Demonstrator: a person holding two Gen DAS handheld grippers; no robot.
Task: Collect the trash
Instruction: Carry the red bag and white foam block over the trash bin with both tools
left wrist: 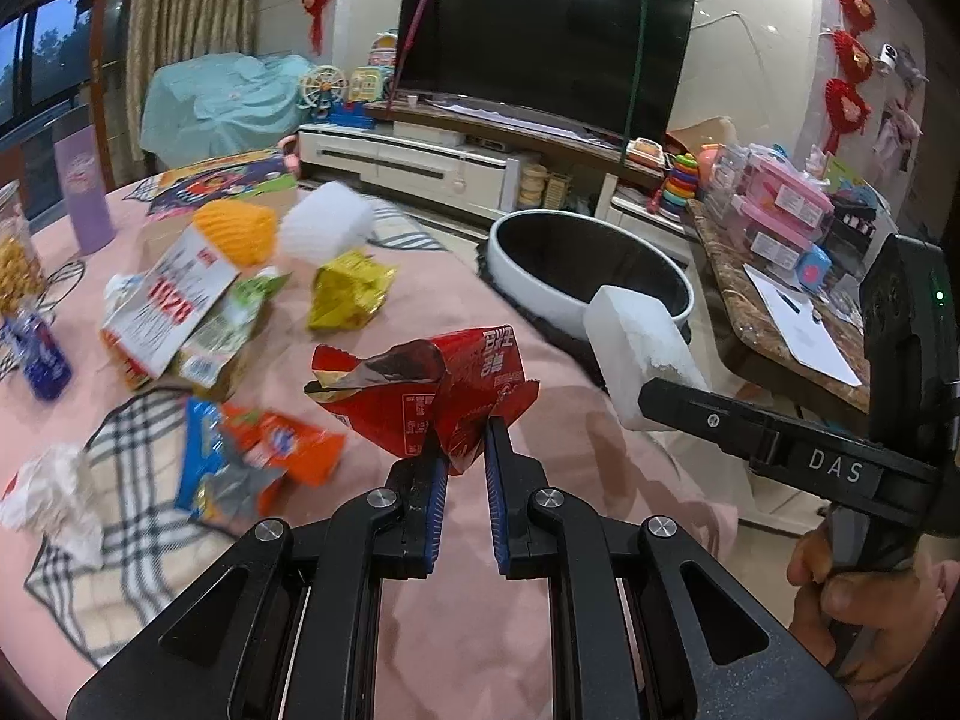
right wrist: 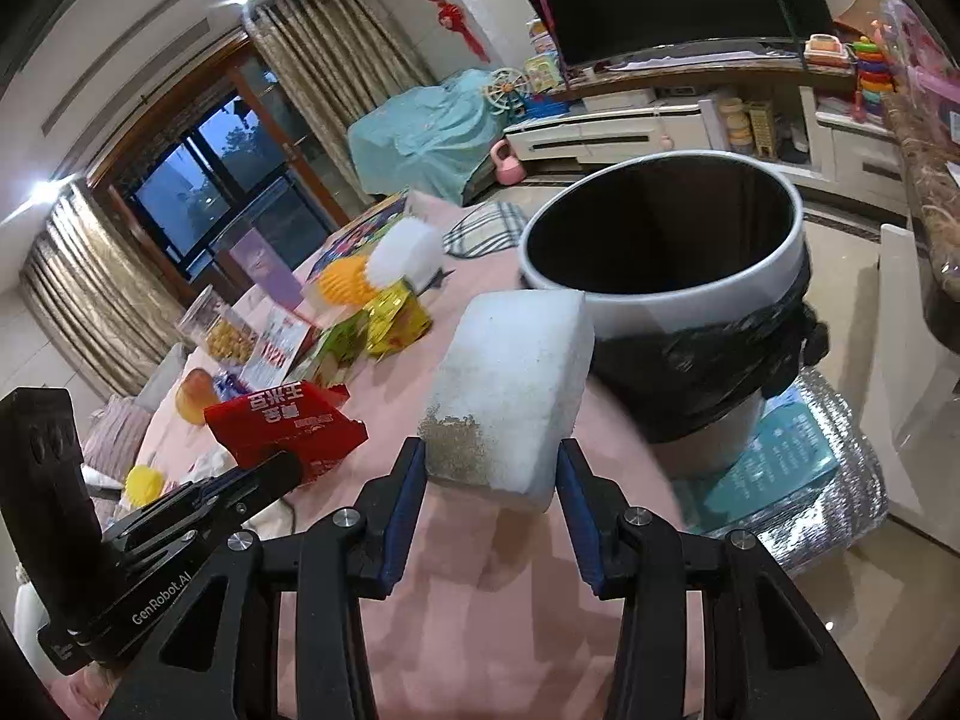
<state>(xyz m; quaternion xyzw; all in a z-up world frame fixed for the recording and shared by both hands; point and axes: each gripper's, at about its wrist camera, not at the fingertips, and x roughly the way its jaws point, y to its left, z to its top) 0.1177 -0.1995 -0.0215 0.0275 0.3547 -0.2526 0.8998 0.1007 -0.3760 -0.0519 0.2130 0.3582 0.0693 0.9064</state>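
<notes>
my left hand-held gripper (left wrist: 461,438) is clamped on a crumpled red snack wrapper (left wrist: 432,396), lifted clear of the pink-covered bench (left wrist: 420,312). the wrapper sticks up and to the left of the blue pads, printed side toward the camera.

my right hand-held gripper (right wrist: 491,468) is clamped on a white foam block (right wrist: 510,396), one pad on each side face. a speckled brownish patch marks the block's lower left corner. from the left wrist view the same block (left wrist: 636,348) shows at the tip of the right tool, in front of the bin rim.

the trash bin (right wrist: 666,300) stands just past the bench edge, white rim, black liner bag bunched around its outside, mouth facing up. the foam block overlaps its near rim in the right view; i cannot tell whether they touch.

still lying on the bench: a yellow foil wrapper (left wrist: 351,288), a torn white-and-red carton (left wrist: 174,306), an orange and blue packet (left wrist: 258,456), a crumpled white tissue (left wrist: 54,492), a yellow foam net (left wrist: 237,231) and a white foam net (left wrist: 324,225) side by side at the far end.
</notes>
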